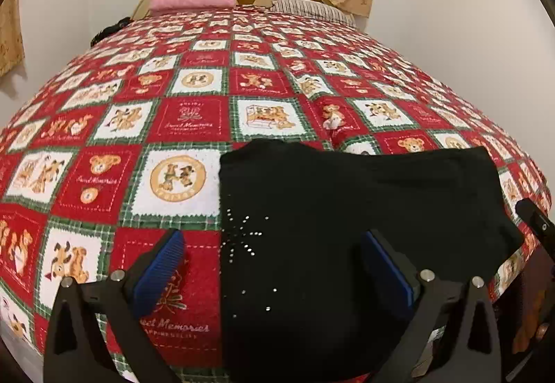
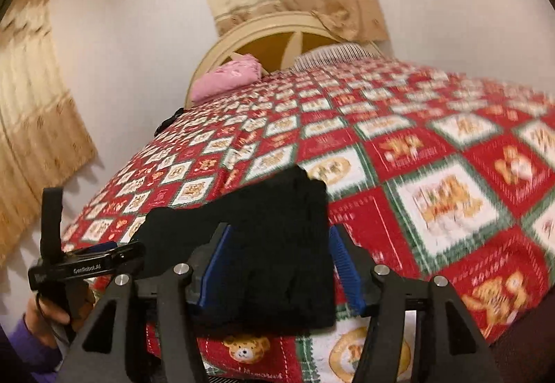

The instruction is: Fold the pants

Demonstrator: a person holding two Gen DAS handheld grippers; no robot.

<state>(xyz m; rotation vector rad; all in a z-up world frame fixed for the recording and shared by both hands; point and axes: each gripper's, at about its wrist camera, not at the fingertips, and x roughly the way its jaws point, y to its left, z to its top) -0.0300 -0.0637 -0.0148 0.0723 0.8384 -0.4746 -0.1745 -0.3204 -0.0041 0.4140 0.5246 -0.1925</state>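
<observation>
Folded black pants lie on the bed, with both the left gripper and the right gripper spread open over them.

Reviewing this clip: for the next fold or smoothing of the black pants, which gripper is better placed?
Probably right. The right gripper has the folded black pants between its open fingers, while the left gripper only straddles their left edge, one finger over the quilt.

folded black pants — between spread right gripper
</observation>
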